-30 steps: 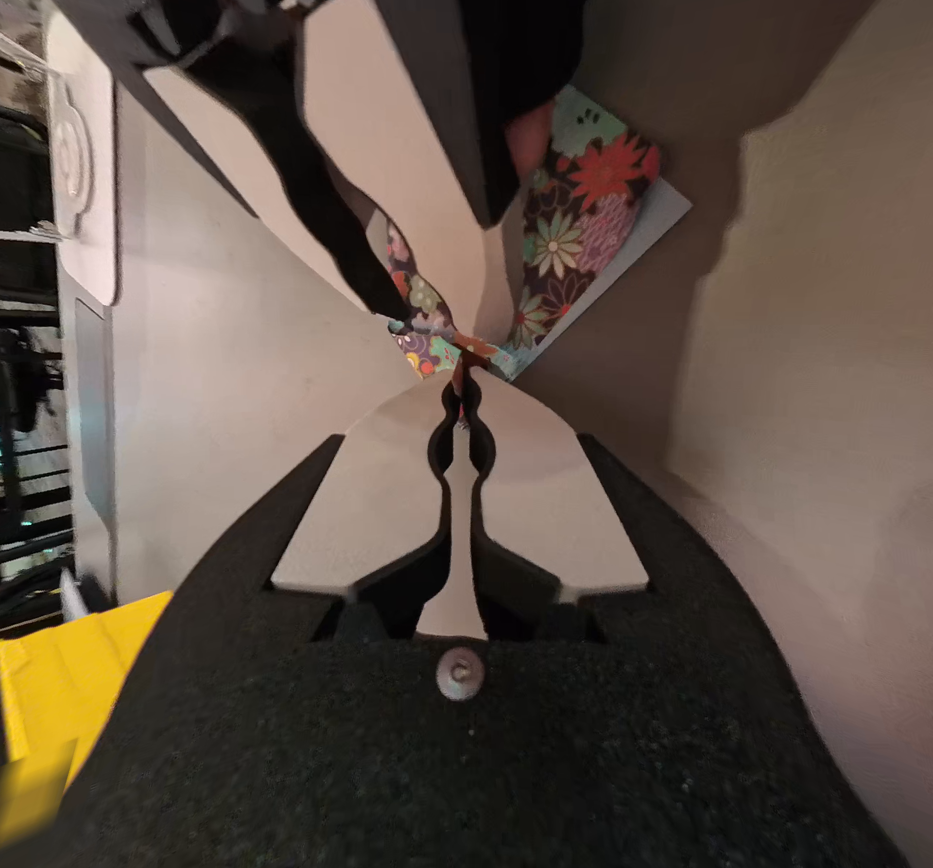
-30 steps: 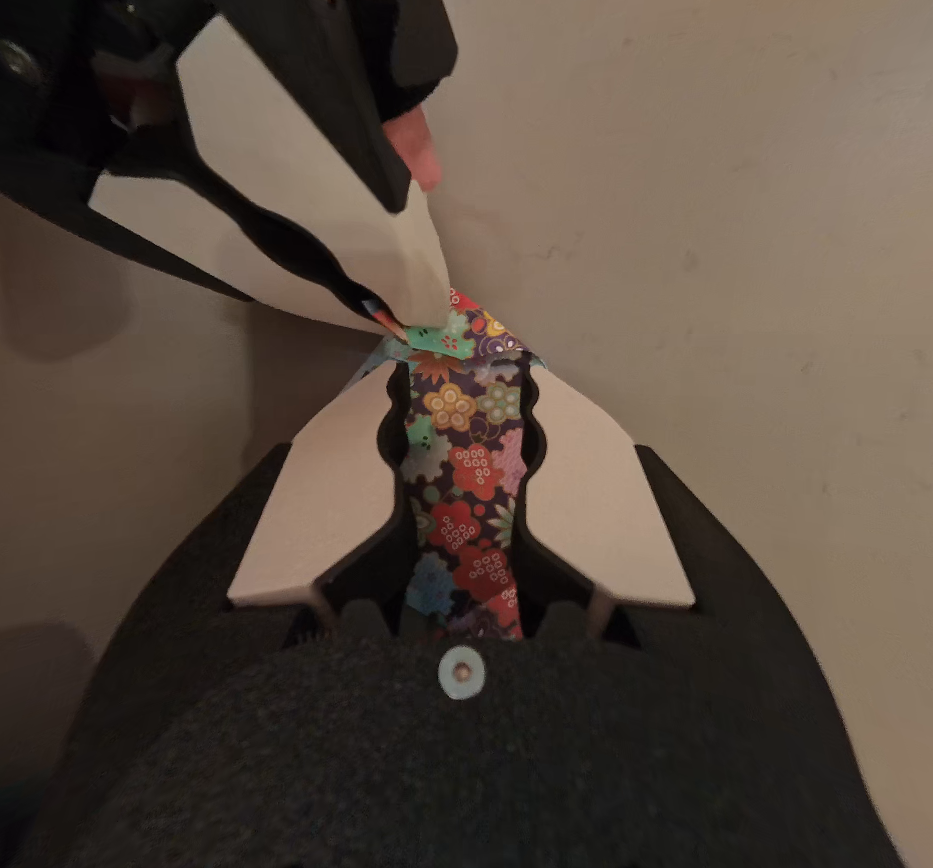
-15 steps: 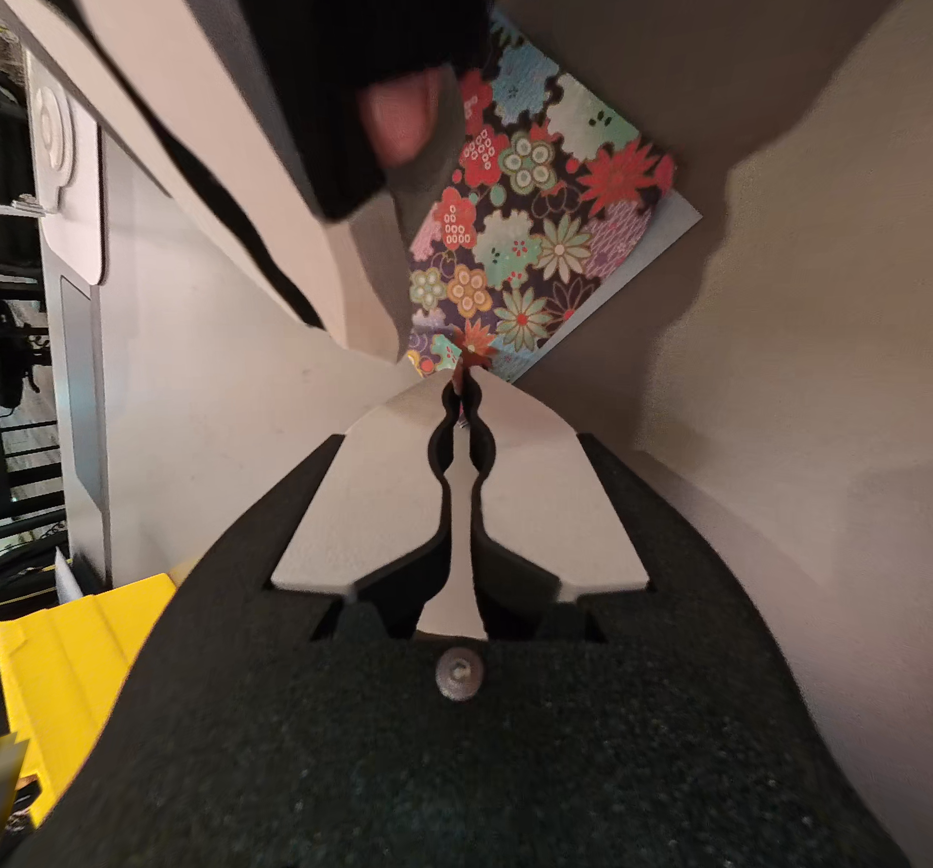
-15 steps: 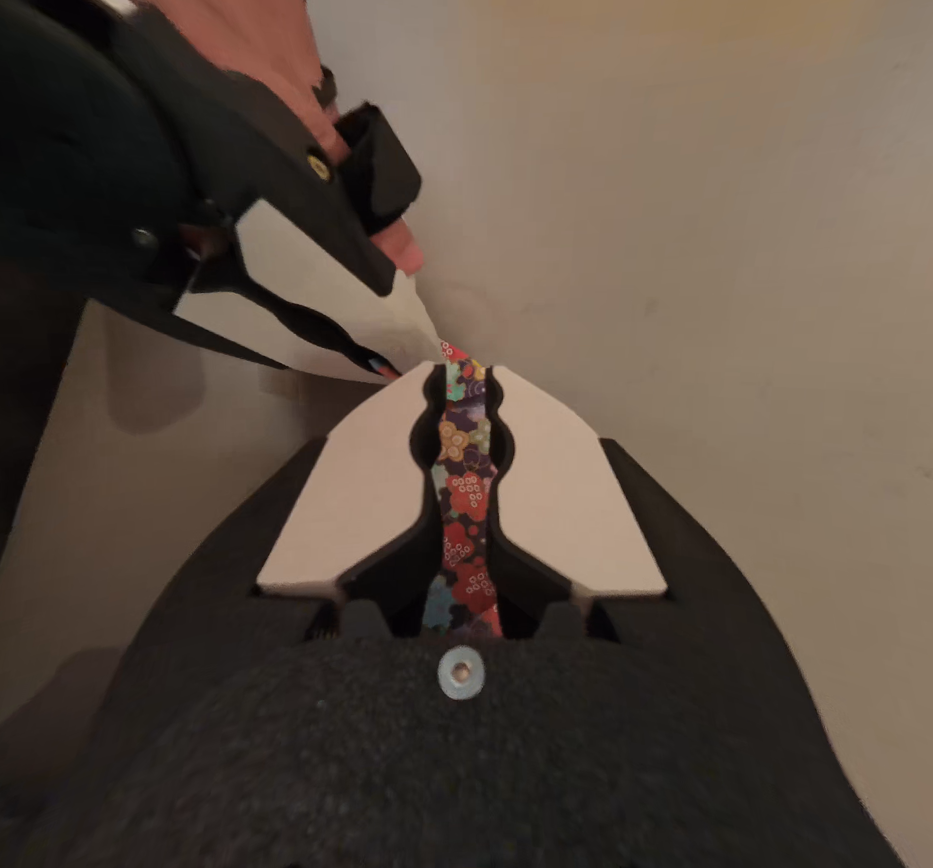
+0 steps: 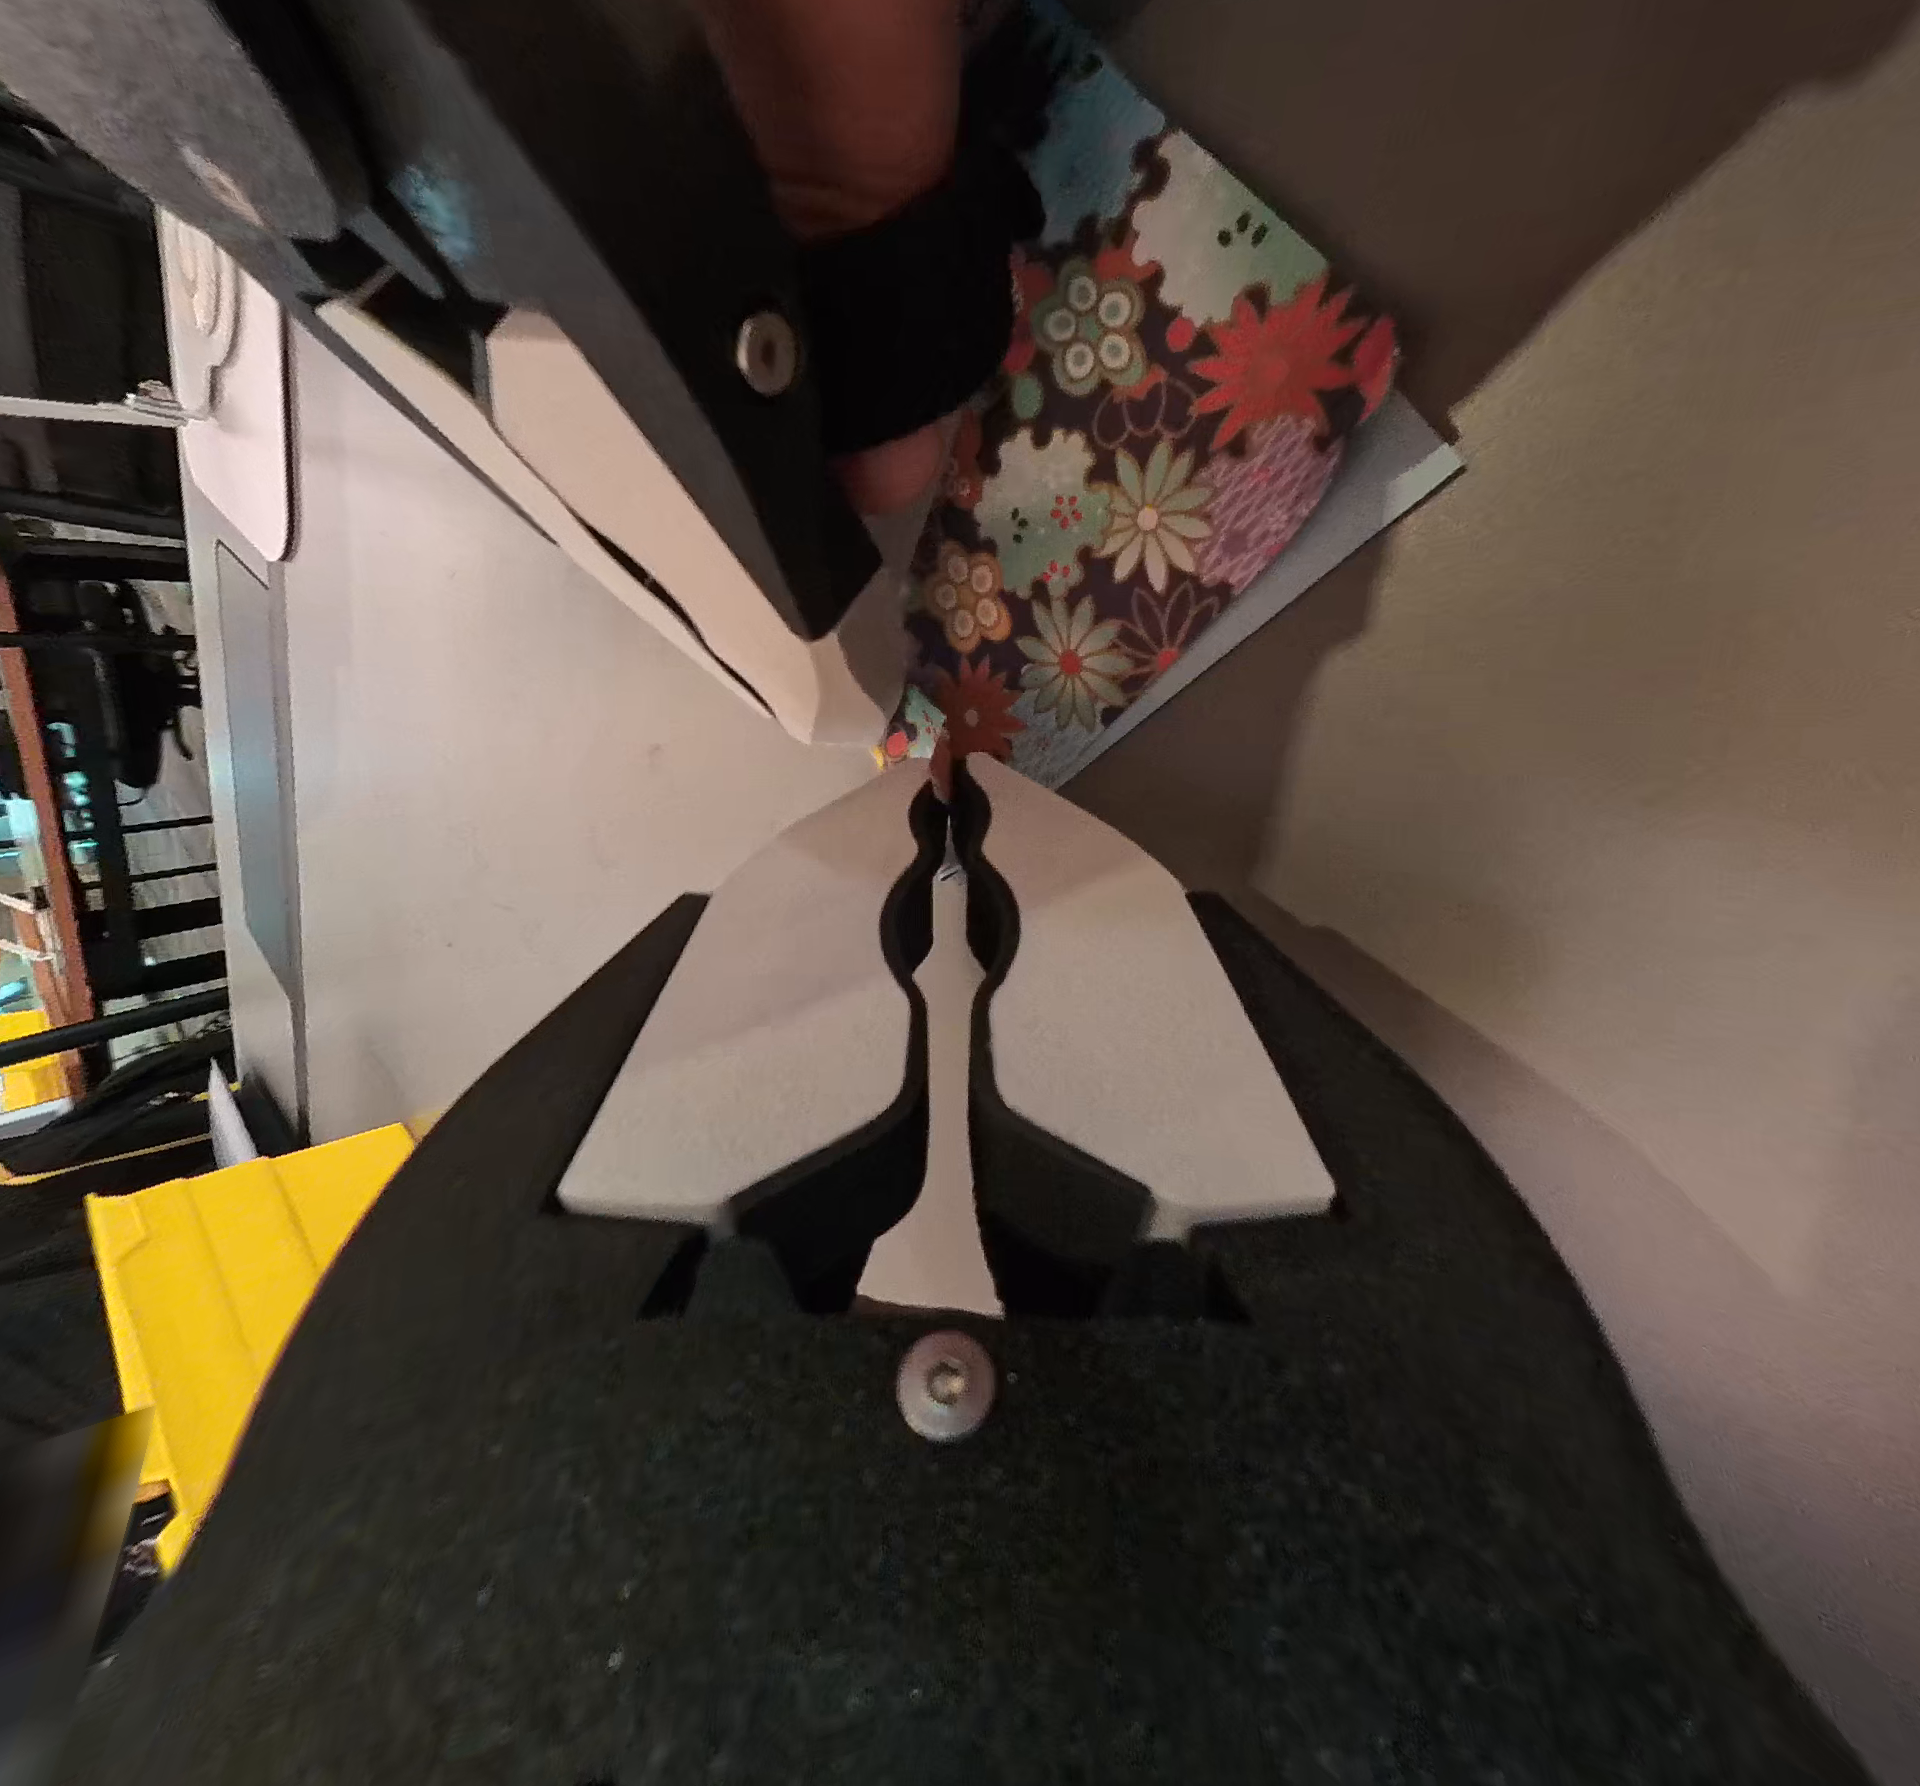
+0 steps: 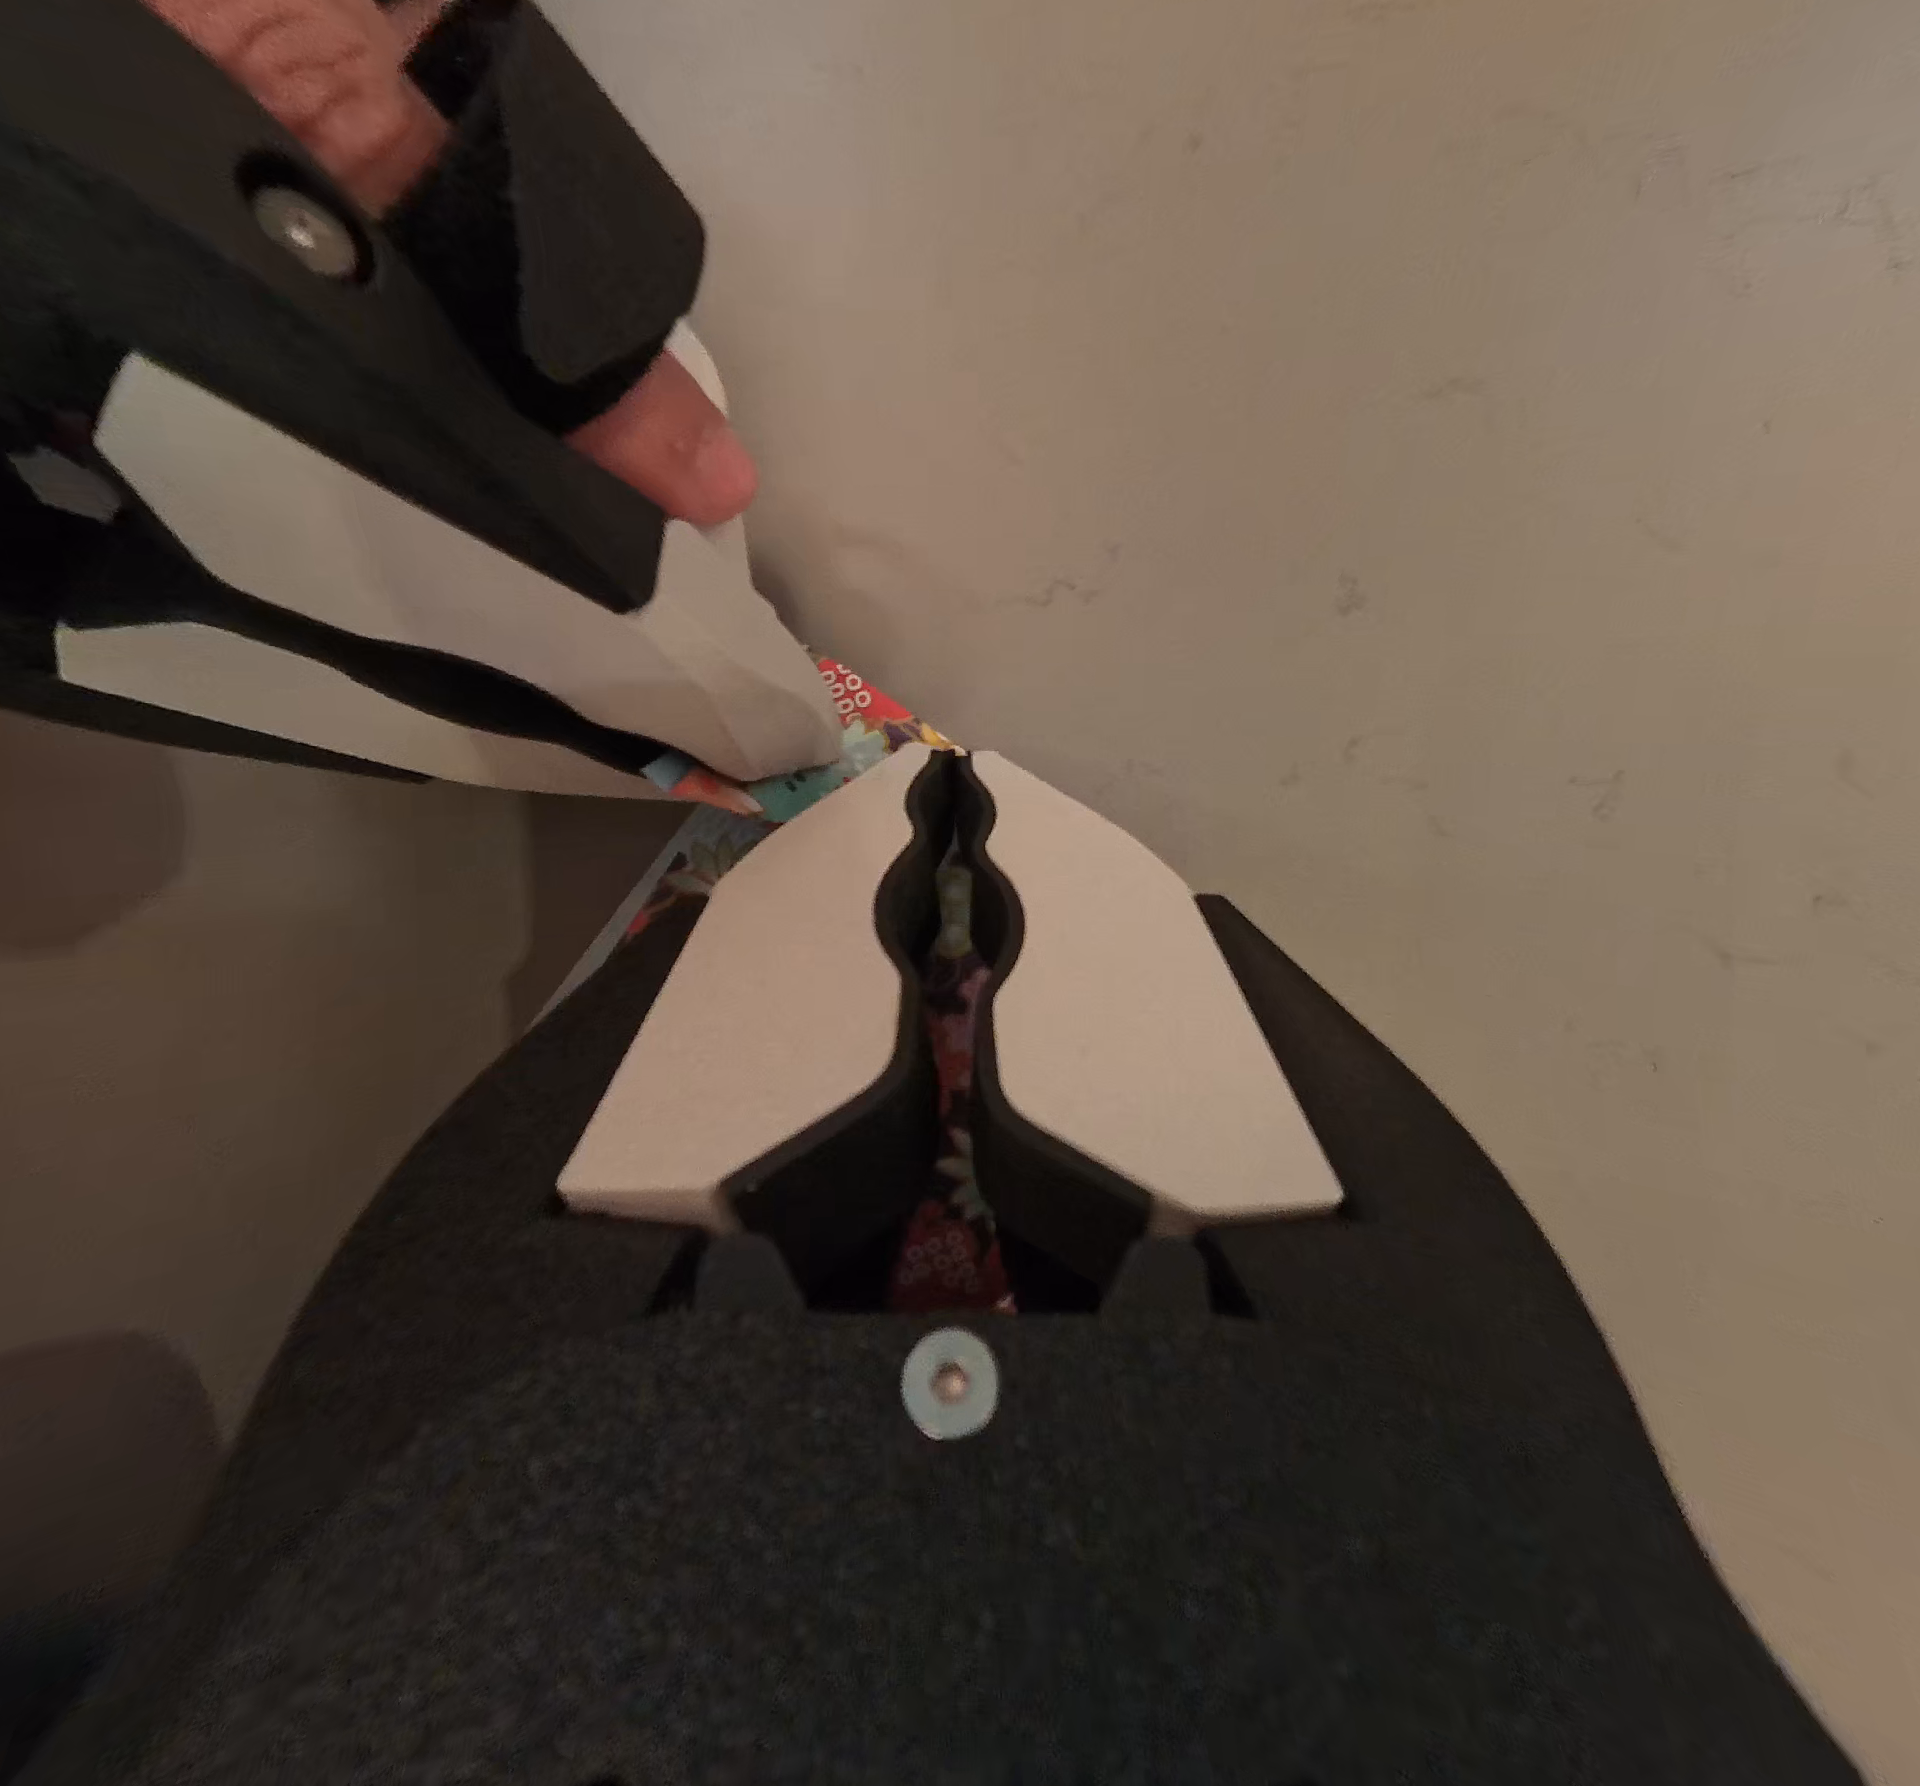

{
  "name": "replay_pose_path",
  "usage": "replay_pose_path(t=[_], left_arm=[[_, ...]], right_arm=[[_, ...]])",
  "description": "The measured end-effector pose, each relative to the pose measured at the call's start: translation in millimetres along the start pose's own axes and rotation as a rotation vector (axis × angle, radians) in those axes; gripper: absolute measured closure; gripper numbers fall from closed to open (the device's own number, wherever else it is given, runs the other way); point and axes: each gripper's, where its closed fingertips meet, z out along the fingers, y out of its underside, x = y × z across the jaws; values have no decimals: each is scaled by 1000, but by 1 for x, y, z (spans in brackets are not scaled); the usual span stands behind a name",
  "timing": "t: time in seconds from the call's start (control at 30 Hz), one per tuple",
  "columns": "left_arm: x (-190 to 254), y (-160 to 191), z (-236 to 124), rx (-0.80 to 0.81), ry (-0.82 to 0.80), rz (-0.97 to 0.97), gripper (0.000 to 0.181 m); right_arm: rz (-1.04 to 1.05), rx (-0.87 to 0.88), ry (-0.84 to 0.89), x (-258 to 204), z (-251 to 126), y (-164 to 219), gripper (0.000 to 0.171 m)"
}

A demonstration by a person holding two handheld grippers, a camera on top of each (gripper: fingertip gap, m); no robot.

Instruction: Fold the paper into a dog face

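Pale beige desk (image 5: 499,749) carries a flower-patterned square of origami paper (image 5: 1143,489), lying flat with a pale-blue edge showing. Left gripper (image 5: 951,786) has its white fingers pressed together on the paper's near corner. Right gripper (image 6: 954,770) is likewise closed, tips meeting over the paper, with patterned paper visible in the gap behind them. A yellow bin (image 5: 208,1269) sits beyond the desk's edge.

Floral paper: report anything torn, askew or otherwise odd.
Nothing stands out. The floral paper lies flat and untorn on the table, one corner pinched by the left gripper; the right gripper is shut beside it.
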Motion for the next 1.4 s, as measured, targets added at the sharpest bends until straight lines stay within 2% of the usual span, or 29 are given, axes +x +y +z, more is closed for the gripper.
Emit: replay_pose_path(t=[0.17,0.33,0.5,0.6,0.63,0.77,0.93,1.0,1.4], left_arm=[[4,1,-5,8,-50,-28,180],[15,11,-25,61,-11,-130,167],[-10,17,-49,230,119,-509,165],[-31,5,-41,323,216,-729,181],[-34,2,-34,324,234,-767,181],[-26,0,-8,245,253,-761,181],[-21,5,8,155,196,-768,181],[-16,2,11,143,219,-774,181],[-4,17,-3,115,181,-720,181]], right_arm=[[13,7,19,0,0,0,171],[5,4,26,0,0,0,171],[2,12,53,0,0,0,171],[-8,2,68,1,0,0,171],[-10,-1,70,1,0,0,171],[-1,8,80,1,0,0,171],[2,20,78,0,0,0,171],[4,21,77,0,0,0,171],[8,24,85,0,1,0,171]])
